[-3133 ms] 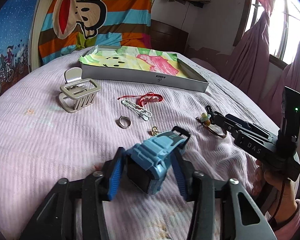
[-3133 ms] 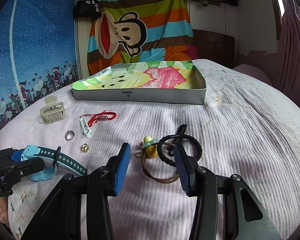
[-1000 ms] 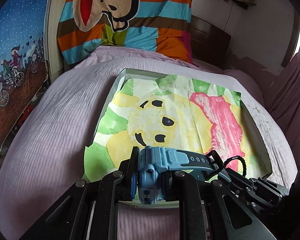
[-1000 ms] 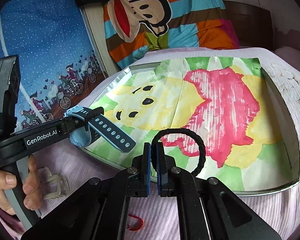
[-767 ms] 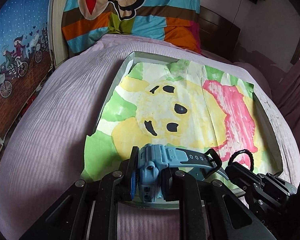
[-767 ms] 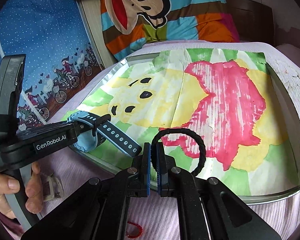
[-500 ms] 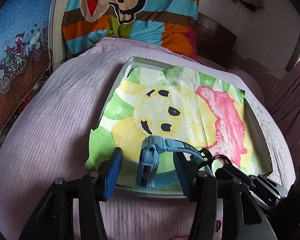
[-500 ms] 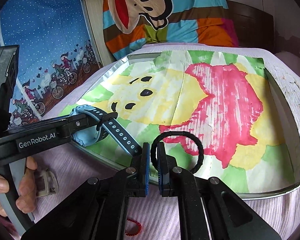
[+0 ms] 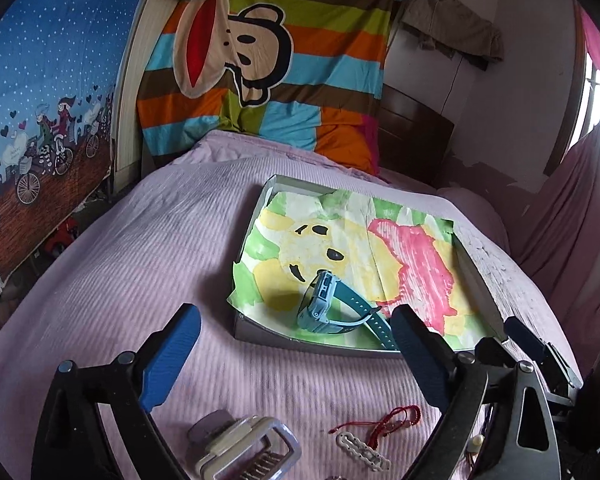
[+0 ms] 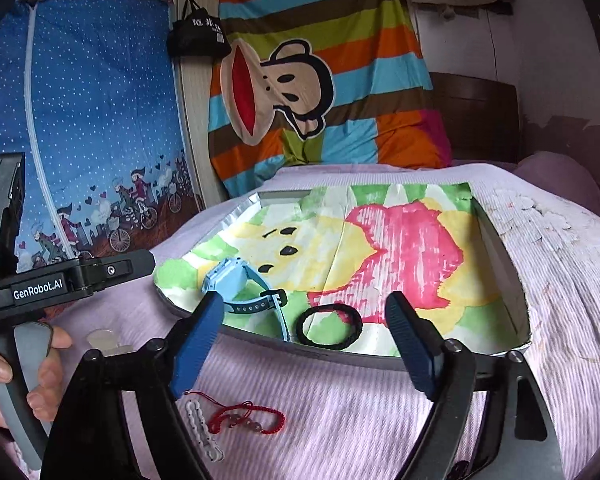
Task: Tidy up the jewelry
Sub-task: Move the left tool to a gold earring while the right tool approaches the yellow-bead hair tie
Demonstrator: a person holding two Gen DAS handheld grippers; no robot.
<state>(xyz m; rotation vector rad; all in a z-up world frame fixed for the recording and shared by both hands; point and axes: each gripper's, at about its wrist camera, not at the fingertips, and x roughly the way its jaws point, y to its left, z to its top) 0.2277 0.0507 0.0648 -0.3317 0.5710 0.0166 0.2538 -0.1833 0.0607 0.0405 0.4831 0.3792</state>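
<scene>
The blue watch (image 9: 326,306) lies on its side in the near left corner of the shallow tray (image 9: 260,330), on the painted paper lining. Just beside it, nearer the front wall, rests the black hair tie (image 10: 329,326). Both sit free of the tools. The left gripper (image 9: 296,356) hangs spread wide and empty in front of the tray, and the right gripper (image 10: 306,338) is likewise spread and empty. On the pink bedspread (image 9: 140,248) nearby lie the red cord bracelet (image 10: 246,420), the white chain (image 10: 204,432) and the beige hair claw (image 9: 248,450).
</scene>
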